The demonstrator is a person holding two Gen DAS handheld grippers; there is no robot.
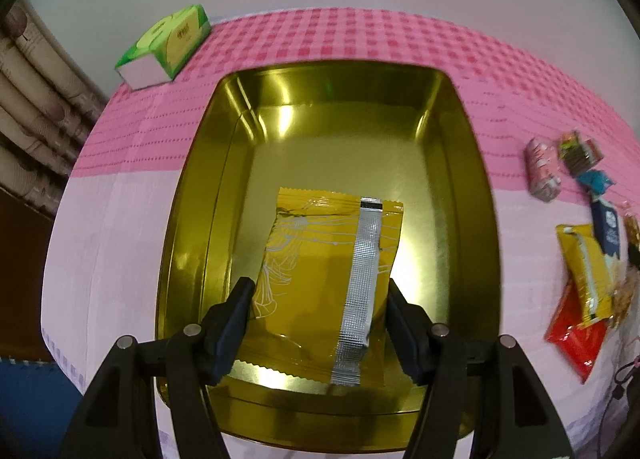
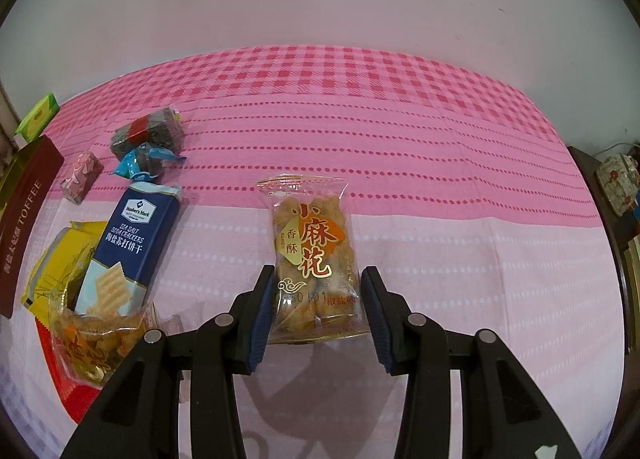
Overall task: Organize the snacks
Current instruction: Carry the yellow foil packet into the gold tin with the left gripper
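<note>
A: In the left wrist view, the left gripper [image 1: 320,311] hangs over the open gold tin [image 1: 192,195], which fills the middle of the frame. The yellow packet [image 1: 316,271] sits between its jaws, seam side up, with a silver strip running down it. The jaws stand partly spread, each close against an edge of the packet, so the packet looks pinched between them, above the tin's floor.

B: And the right one?

A: In the right wrist view, the right gripper [image 2: 318,307] has its jaws on either side of the clear twisted-dough snack bag [image 2: 310,255] at the centre of the frame. The left jaw lies against the bag's edge; the right jaw stands just off the film. Whether the bag is truly gripped cannot be told. It lies on the pink cloth of the desk [image 2: 440,163].

B: Where are the other snacks?

A: At the left of that frame: a navy cracker pack [image 2: 132,247], a second yellow packet [image 2: 60,259] beneath it, another clear snack bag [image 2: 96,339] on a red packet [image 2: 72,391], a dark seaweed pack [image 2: 148,133], a blue-wrapped sweet [image 2: 144,163] and a small pink packet [image 2: 80,177]. A maroon toffee lid [image 2: 24,219] leans at the far left edge.

B: Anything else?

A: A green tissue box [image 1: 168,43] in the upper left of the left wrist view.
</note>
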